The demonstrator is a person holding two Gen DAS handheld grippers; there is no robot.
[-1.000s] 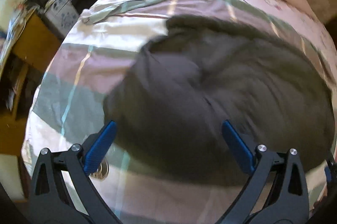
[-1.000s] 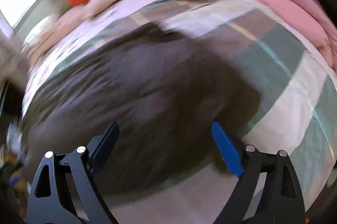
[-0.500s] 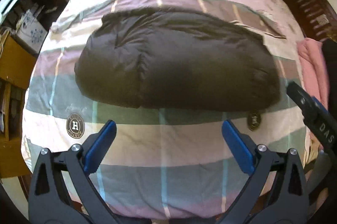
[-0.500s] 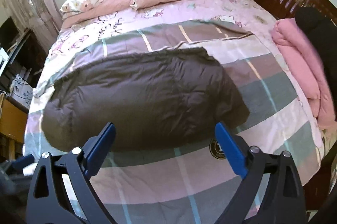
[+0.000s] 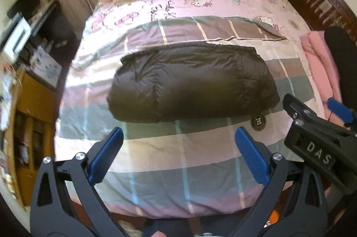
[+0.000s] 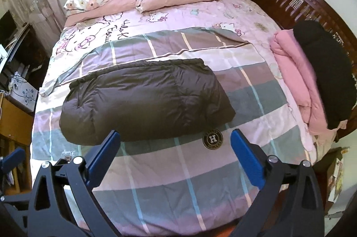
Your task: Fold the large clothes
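The dark brown puffy quilted down coat [image 5: 191, 83] lies folded into a long padded bundle across the middle of the bed, on the plaid bedcover of lilac, grey-green and cream bands [image 5: 178, 159], and nothing holds it. The left gripper [image 5: 178, 156] hangs over the near part of the bed with its blue-padded jaws spread wide and empty; the right gripper [image 6: 175, 156] is just as wide and empty, its jaws having just been opening with nothing between them. By the look of it the fold in hand is finished and let go, both tools standing clear of the coat. What comes next is a judgement: either one more fold, bringing one short end of the bundle over the other, or carrying it to the folded pink padded garment [image 6: 296, 85] and the black garment [image 6: 323, 71] stacked at the right edge (that pile looks like finished work). A further fold would call for both grippers to come down at one short end and pinch thick, springy layers. Bare cover lies open in front of and behind the bundle; its left end nears the bed's left edge, beyond which a yellow wooden cabinet [image 5: 29, 116] stands close.
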